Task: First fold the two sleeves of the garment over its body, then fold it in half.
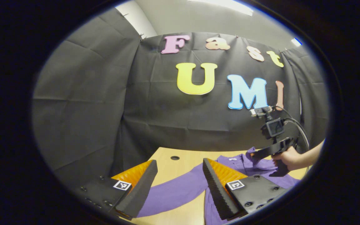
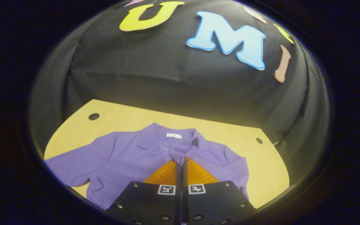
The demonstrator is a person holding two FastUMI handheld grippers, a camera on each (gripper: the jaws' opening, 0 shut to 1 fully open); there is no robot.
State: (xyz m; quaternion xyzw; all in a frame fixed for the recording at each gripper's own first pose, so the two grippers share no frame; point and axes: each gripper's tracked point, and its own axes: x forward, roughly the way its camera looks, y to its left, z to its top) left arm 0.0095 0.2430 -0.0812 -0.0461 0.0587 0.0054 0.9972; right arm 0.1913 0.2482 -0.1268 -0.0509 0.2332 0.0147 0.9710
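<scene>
Purple garment (image 2: pixel 127 156) lies spread flat on the table (image 2: pixel 261 162), collar toward the wall.

Right gripper view: the right gripper (image 2: pixel 181 162) is closed, both fingers pinching a cuff (image 2: pixel 184 148) lifted over the garment's chest. Left gripper view: the left gripper (image 1: pixel 180 175) is open, poised above a sleeve (image 1: pixel 173 190) stretched across the table; farther off, a hand (image 1: pixel 287 157) holds the right gripper over the collar. Table is light wood with round holes (image 2: pixel 93 116); black cloth (image 2: pixel 167 78) walls the booth.

Cloth-walled (image 1: pixel 83 103) recording booth, wooden table (image 2: pixel 230 134)
</scene>
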